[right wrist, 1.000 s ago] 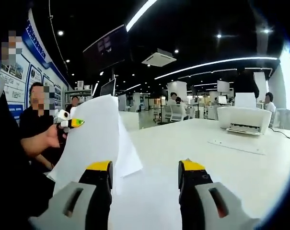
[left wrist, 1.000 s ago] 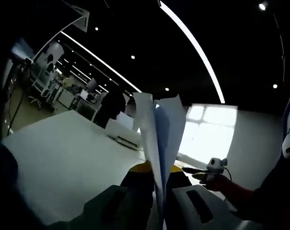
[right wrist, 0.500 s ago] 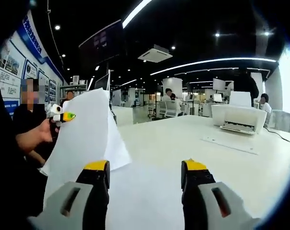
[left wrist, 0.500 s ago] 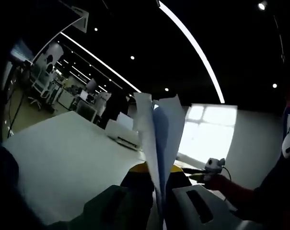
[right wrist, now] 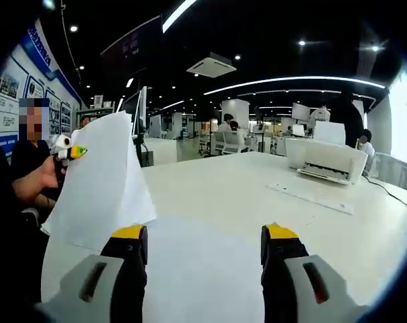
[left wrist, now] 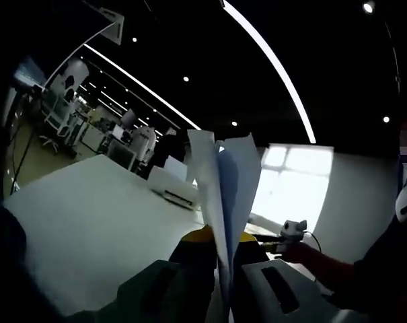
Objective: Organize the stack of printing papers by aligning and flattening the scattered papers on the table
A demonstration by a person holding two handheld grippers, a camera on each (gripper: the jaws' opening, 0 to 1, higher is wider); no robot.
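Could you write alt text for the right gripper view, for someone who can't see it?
The open right hand-held gripper points across a white table; at left, the left hand-held gripper holds up white papers. A printer sits far right.

A long white table (right wrist: 243,195) carries the things, its top matte and pale; in the left gripper view the same table (left wrist: 89,215) runs off toward the room. A white printer (right wrist: 326,161) sits on its far right part. 1 flat sheet (right wrist: 311,198) lies just before the printer.
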